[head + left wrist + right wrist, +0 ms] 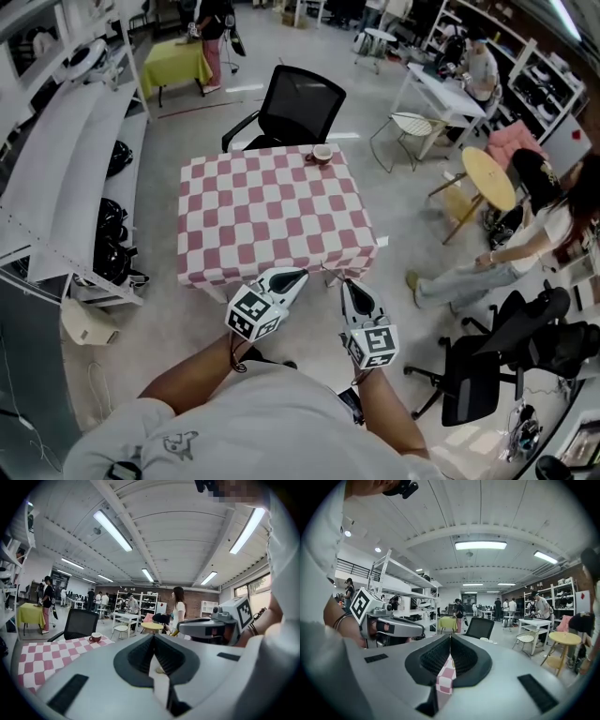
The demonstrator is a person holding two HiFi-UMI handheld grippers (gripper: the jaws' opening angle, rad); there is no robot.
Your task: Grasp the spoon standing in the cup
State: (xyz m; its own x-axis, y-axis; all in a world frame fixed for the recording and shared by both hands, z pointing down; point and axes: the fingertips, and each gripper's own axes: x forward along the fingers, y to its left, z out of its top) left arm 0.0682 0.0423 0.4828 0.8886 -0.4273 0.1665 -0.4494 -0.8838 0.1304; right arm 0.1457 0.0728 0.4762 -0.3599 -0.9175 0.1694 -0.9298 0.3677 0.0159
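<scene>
A small brown cup [322, 154] with a white inside stands at the far edge of the table with the red-and-white checked cloth [272, 220]. The spoon in it is too small to make out. The left gripper view shows the same cup [95, 637] far off at the left. My left gripper [300, 274] and my right gripper [345, 283] hang side by side at the table's near edge, close to my body and far from the cup. In their own views the left gripper [152, 637] and the right gripper [450, 637] have their tips together, with nothing held.
A black office chair [300, 103] stands just behind the table, by the cup. White shelving [75, 159] runs along the left. At the right are a seated person [525, 244], a round yellow table [489, 178] and a black chair [497, 352].
</scene>
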